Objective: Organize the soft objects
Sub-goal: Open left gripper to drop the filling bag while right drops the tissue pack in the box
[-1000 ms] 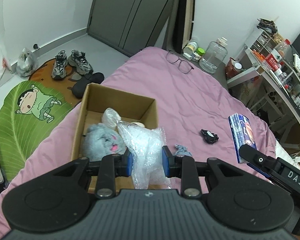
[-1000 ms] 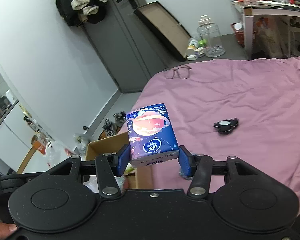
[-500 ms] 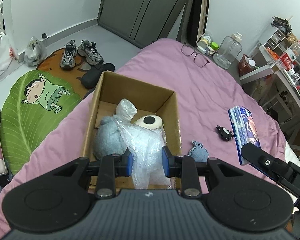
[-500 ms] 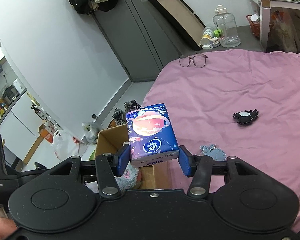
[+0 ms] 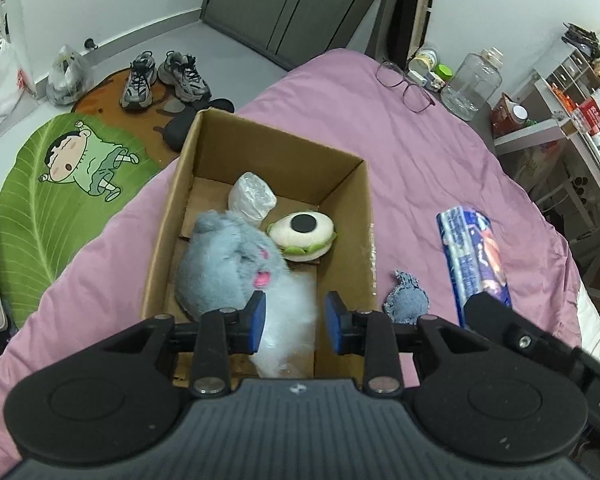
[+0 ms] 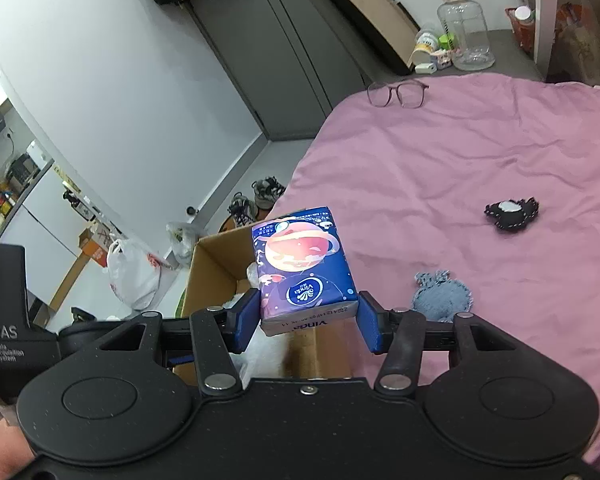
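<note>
A cardboard box (image 5: 284,148) stands on the pink bed and holds a grey plush (image 5: 224,268), a white eye-shaped plush (image 5: 300,236) and a wrapped white ball (image 5: 252,200). My left gripper (image 5: 294,316) hangs over the box's near end. Its jaws are opening, and the clear bubble-wrap bag (image 5: 292,320) between them is blurred and apart from the right pad. My right gripper (image 6: 306,320) is shut on a blue tissue pack (image 6: 304,268), just right of the box (image 6: 216,256). A small blue-grey fabric piece (image 6: 442,294) and a black one (image 6: 510,216) lie on the bed.
Glasses (image 5: 406,88) lie at the bed's far end, near a clear jar (image 5: 470,84). Shoes (image 5: 164,76) and a green leaf mat (image 5: 60,184) are on the floor to the left. Cluttered shelves stand to the right of the bed.
The left gripper sank closer over the box and its pads spread slightly; the bubble-wrap bag slid lower between them. The right gripper carried the tissue pack down toward the box.
</note>
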{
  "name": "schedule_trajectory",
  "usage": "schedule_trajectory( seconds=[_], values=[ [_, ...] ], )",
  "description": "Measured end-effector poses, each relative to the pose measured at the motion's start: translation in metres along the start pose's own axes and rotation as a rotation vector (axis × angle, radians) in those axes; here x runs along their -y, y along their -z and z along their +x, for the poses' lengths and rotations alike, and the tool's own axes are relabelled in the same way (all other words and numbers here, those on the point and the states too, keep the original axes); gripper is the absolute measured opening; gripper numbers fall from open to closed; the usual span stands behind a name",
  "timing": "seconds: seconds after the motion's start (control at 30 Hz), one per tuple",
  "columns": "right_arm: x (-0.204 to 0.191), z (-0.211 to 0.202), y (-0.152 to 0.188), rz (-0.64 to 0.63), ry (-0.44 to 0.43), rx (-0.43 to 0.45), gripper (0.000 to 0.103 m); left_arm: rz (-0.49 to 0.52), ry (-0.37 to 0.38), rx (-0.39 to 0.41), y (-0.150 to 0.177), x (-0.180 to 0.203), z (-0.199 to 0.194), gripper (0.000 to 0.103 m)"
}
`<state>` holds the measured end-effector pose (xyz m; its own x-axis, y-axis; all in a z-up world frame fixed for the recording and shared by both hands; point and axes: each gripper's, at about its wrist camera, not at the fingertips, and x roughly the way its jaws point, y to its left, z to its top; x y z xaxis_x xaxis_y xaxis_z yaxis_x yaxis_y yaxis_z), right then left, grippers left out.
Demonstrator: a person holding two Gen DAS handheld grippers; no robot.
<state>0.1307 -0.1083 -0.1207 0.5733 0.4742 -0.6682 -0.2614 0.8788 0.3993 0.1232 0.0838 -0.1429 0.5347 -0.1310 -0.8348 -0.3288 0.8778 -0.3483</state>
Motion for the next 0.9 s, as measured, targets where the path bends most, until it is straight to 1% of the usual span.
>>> schedule_trajectory(
  seconds=[0.27, 0.5, 0.63, 0.73, 0.8, 0.9],
  values=[
    [-0.012, 0.017, 0.002, -0.012, -0.015, -0.038, 0.051, -0.034, -0.017, 0.01, -0.009, -0.011, 0.002, 0.031],
    [-0.017, 0.028, 0.002, -0.016, -0.015, -0.056, 0.051, -0.062, -0.035, -0.002, -0.012, -0.02, 0.004, 0.031],
    [-0.021, 0.03, 0.004, -0.019, -0.026, -0.065, 0.051, -0.071, -0.035, 0.006, -0.013, -0.025, 0.002, 0.031],
    [-0.025, 0.032, 0.006, -0.025, -0.039, -0.084, 0.053, -0.081, -0.038, 0.013, -0.014, -0.027, -0.001, 0.031],
    [-0.025, 0.032, 0.008, -0.024, -0.047, -0.106, 0.058, -0.082, -0.041, 0.017, -0.015, -0.028, -0.003, 0.031],
    [-0.021, 0.027, 0.007, -0.012, -0.044, -0.1, 0.058, -0.082, -0.041, 0.02, -0.015, -0.028, -0.005, 0.031]
  ],
)
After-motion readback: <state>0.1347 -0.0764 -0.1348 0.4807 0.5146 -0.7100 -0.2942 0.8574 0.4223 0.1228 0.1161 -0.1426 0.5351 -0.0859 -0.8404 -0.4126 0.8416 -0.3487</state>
